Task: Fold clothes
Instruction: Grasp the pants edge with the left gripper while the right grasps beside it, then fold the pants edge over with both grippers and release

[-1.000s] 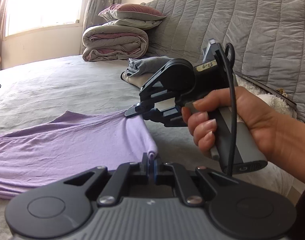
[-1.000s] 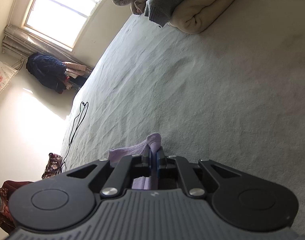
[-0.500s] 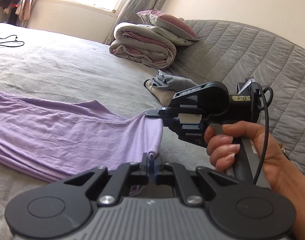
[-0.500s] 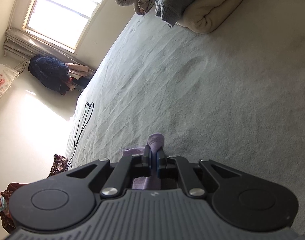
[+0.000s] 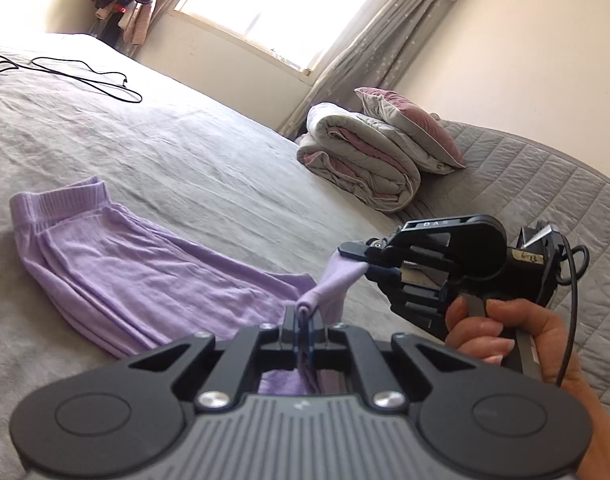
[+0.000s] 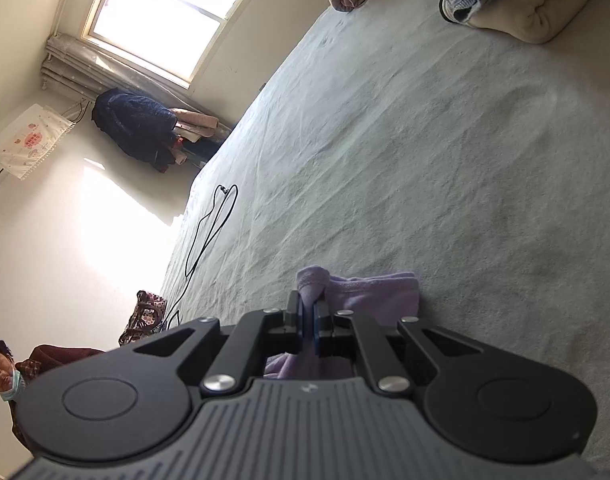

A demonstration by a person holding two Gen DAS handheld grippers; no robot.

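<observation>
Now both grippers, left (image 5: 304,320) and right (image 5: 355,251), pinch the near end of the purple pants (image 5: 145,276); jaws closed on cloth. Next, presumably, carrying it toward the far waistband (image 5: 59,200).

The left gripper (image 5: 304,322) fills the bottom of the left wrist view: a grey ribbed body, two black round housings with a circle pressed into each, black linkage bars with silver screws, and thin blue pads on its fingers. The right gripper (image 5: 351,254), at middle right of that view, is black with a round housing lettered in pale type, a grey handle, a small handwritten label and a black cable looping off its rear. A hand (image 5: 505,334) with pale polished nails shows there. In its own view the right gripper (image 6: 308,312) looks alike.
</observation>
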